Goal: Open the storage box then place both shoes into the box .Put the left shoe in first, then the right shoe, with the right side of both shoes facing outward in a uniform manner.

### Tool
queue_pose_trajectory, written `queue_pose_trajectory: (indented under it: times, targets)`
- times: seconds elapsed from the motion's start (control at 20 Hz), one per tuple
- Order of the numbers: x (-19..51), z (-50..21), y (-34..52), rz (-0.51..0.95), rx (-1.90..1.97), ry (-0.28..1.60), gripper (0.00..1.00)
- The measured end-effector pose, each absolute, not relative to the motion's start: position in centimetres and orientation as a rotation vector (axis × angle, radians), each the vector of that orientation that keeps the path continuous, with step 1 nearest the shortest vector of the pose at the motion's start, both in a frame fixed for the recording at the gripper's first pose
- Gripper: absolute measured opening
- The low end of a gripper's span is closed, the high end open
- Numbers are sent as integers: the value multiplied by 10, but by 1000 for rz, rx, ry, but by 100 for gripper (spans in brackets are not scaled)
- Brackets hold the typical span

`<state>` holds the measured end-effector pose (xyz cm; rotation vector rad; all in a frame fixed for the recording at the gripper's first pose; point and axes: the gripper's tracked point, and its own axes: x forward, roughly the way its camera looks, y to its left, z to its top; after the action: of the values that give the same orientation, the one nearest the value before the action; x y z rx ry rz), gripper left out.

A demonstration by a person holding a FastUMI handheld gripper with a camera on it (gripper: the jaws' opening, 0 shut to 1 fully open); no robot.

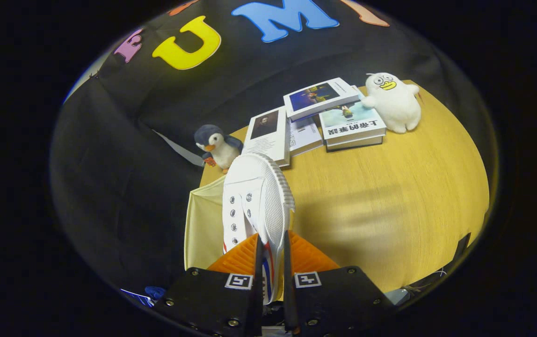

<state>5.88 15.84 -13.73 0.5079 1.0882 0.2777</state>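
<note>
A white canvas shoe point(255, 201) with metal eyelets and a red and blue stripe at its side is pinched between both fingers of my gripper point(272, 252), which is shut on its side wall. The shoe hangs toe-forward above the table, sole edge turned to the right. Under it and to its left lies a pale cream panel point(202, 224), which looks like part of the storage box; I cannot tell whether it is the lid or a wall. The rest of the box is hidden behind the shoe and fingers.
The round wooden table point(390, 196) stretches ahead and to the right. Beyond the shoe stand a penguin plush point(217, 146), several books point(324, 117) and a white duck plush point(394, 102).
</note>
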Motion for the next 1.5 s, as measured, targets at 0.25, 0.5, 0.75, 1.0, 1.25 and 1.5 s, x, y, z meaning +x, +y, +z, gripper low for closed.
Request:
queue_pose_trajectory:
  times: [0.25, 0.5, 0.75, 1.0, 1.25, 1.5]
  targets:
    - [68, -132, 215, 337, 490, 1090, 18]
    - [74, -148, 256, 342, 458, 1111, 18]
    - [78, -166, 269, 303, 387, 1136, 18]
    - [95, -125, 260, 319, 317, 947, 96]
    - [103, -55, 206, 268, 279, 728, 98]
    - [100, 9, 122, 174, 216, 542, 98]
